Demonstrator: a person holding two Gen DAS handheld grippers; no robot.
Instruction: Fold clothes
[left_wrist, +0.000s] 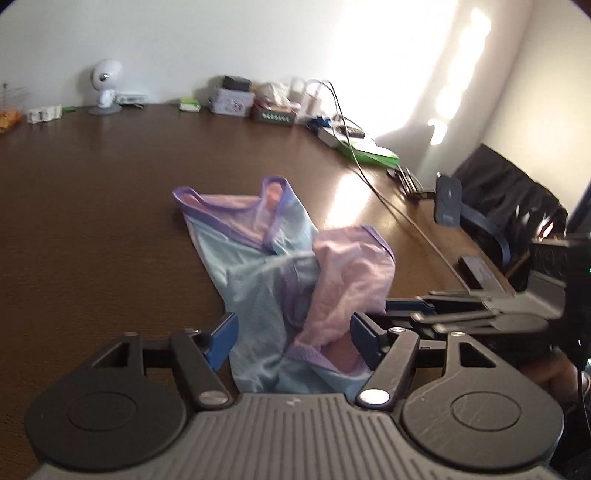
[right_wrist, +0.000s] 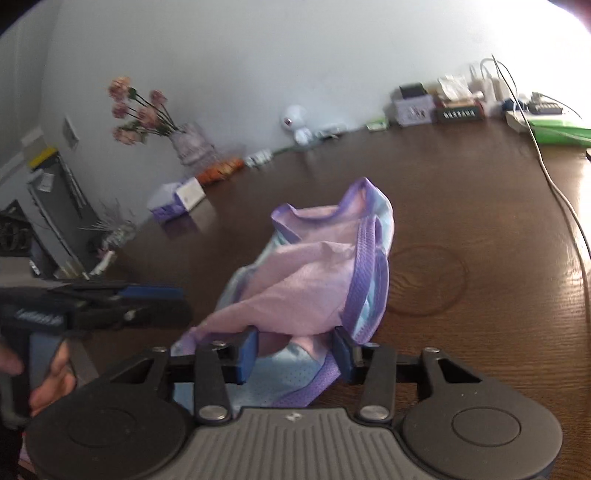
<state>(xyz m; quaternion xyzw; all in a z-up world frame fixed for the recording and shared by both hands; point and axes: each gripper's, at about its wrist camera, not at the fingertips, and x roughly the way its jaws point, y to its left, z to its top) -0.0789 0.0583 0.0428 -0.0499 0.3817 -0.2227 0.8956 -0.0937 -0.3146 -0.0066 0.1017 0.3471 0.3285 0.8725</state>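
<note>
A small sleeveless top, light blue and pink mesh with purple trim, lies crumpled on the dark wooden table. My left gripper is open, and the garment's near end lies between its blue fingers. My right gripper is open too, its blue pads on either side of the top's near edge. The right gripper also shows in the left wrist view, at the garment's right side. The left gripper shows in the right wrist view, left of the cloth.
Along the table's far edge stand a white robot figure, small boxes, a green folder and cables. A black chair stands at the right. A vase of flowers and a tissue box stand at the left.
</note>
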